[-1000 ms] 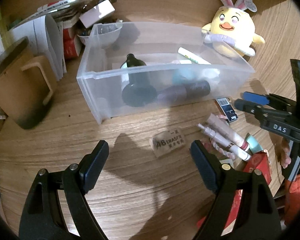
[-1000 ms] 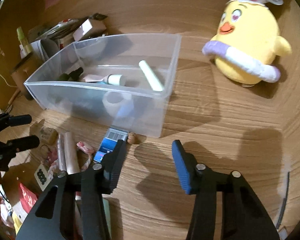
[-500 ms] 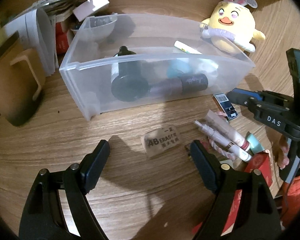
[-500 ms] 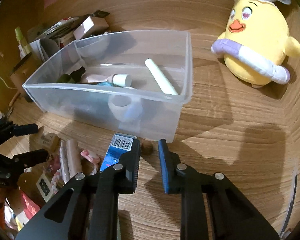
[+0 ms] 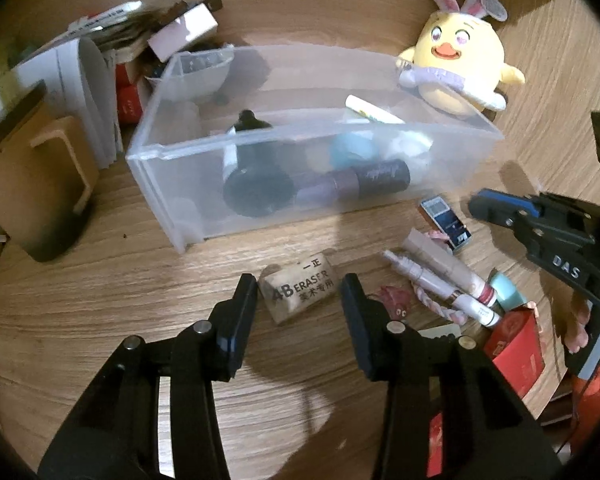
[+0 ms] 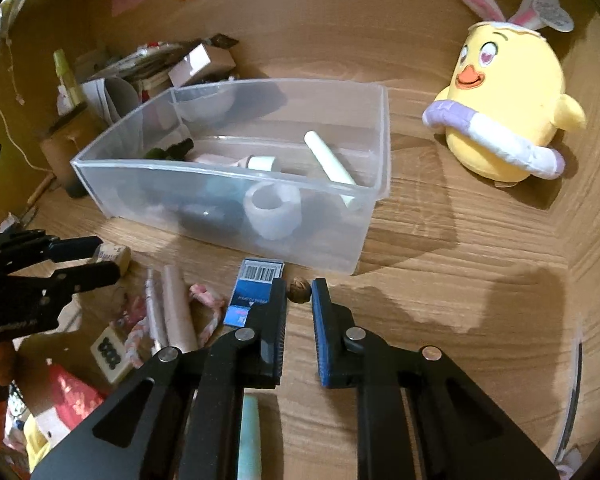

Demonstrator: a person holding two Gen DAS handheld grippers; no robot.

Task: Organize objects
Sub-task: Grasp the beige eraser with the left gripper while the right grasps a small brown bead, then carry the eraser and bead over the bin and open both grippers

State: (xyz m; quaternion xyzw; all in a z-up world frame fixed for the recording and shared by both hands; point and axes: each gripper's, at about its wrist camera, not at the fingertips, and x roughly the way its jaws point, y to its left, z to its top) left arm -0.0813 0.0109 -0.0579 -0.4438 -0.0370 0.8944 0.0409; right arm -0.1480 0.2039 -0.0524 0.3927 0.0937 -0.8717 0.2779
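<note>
Your left hand-held gripper (image 5: 300,294) brackets the eraser (image 5: 299,287), jaws wide; your right hand-held gripper (image 6: 299,295) pinches a small brown nut (image 6: 299,295).

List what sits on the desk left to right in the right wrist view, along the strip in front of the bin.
Left gripper → eraser → two pale tubes → pink-and-white braided cord → blue barcoded box → small brown nut, between the right gripper jaws.
</note>
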